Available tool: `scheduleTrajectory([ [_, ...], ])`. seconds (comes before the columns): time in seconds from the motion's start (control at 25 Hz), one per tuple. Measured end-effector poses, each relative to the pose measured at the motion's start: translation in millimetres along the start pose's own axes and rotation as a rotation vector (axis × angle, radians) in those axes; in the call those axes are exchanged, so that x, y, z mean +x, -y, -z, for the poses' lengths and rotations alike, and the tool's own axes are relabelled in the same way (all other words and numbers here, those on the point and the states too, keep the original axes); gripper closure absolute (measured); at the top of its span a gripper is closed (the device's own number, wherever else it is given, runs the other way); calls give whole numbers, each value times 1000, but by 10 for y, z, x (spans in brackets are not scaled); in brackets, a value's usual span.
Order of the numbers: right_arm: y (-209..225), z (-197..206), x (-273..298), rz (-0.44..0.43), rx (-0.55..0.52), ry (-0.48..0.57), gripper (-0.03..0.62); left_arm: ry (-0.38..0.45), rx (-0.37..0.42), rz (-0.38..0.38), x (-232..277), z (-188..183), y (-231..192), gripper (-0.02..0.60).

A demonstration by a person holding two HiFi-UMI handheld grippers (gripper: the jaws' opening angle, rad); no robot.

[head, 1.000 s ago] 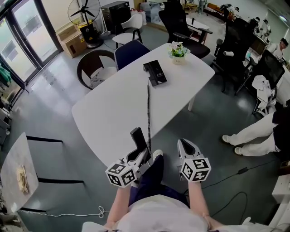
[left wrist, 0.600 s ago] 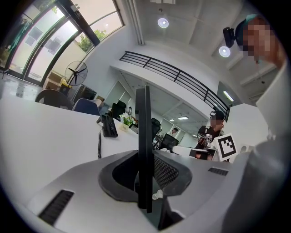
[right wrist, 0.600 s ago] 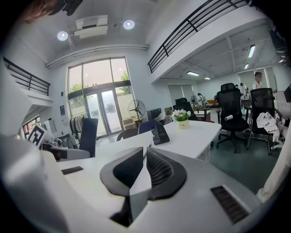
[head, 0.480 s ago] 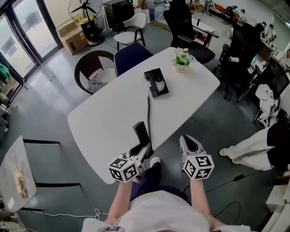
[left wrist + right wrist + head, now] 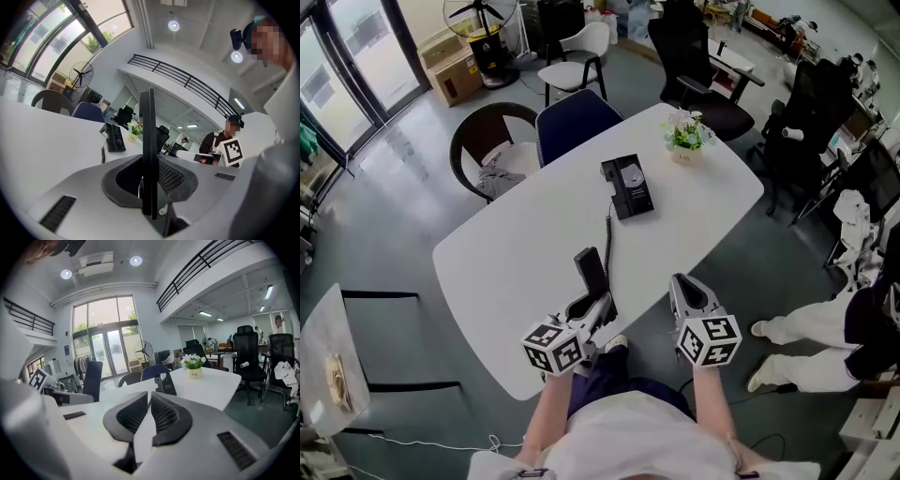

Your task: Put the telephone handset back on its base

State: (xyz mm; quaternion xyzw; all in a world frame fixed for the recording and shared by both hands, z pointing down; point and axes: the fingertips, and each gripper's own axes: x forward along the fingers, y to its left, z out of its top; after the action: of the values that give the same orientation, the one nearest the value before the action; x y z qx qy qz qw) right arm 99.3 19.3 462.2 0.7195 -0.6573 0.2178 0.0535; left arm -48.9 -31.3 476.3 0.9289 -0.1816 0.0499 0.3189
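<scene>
The black telephone base (image 5: 627, 186) lies on the white table (image 5: 525, 234), its coiled cord (image 5: 608, 239) running back toward me. My left gripper (image 5: 596, 302) is shut on the black handset (image 5: 590, 271), which stands upright over the table's near edge. In the left gripper view the handset (image 5: 148, 140) shows edge-on as a thin slab clamped between the jaws, with the base (image 5: 114, 137) far ahead. My right gripper (image 5: 686, 284) hangs just off the table's near edge, shut and holding nothing. In the right gripper view its jaws (image 5: 149, 397) meet, and the base (image 5: 165, 383) is beyond.
A potted flower (image 5: 689, 134) stands on the table's far right end. A dark blue chair (image 5: 575, 117) and a round brown chair (image 5: 492, 150) stand behind the table. Black office chairs (image 5: 694, 66) are further back. A person in white (image 5: 825, 347) is at the right.
I have moved closer to the table: the base sits nearer in the head view. The left gripper has carried the handset forward from the table's edge to over the tabletop. The right gripper stays shut.
</scene>
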Motion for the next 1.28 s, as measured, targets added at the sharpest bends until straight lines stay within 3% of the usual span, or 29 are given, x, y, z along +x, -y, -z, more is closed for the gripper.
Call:
scheduleTrajectory([
  [0.28,-33,-122,346,-38,-41,-9,549,32,-16,-24,47,-100,-200,500],
  [0.6,-40,-35,407,-50,-31,-31,549,3,-53,-41,27,52,-283,500],
  [0.92,205,-57,416,-25,-7,-26,549,-9,-39,-5,304,-22,-201,500],
  [1.28,365,-132,813,-111,-32,-68,549,25,-65,-54,588,-87,-285,500],
])
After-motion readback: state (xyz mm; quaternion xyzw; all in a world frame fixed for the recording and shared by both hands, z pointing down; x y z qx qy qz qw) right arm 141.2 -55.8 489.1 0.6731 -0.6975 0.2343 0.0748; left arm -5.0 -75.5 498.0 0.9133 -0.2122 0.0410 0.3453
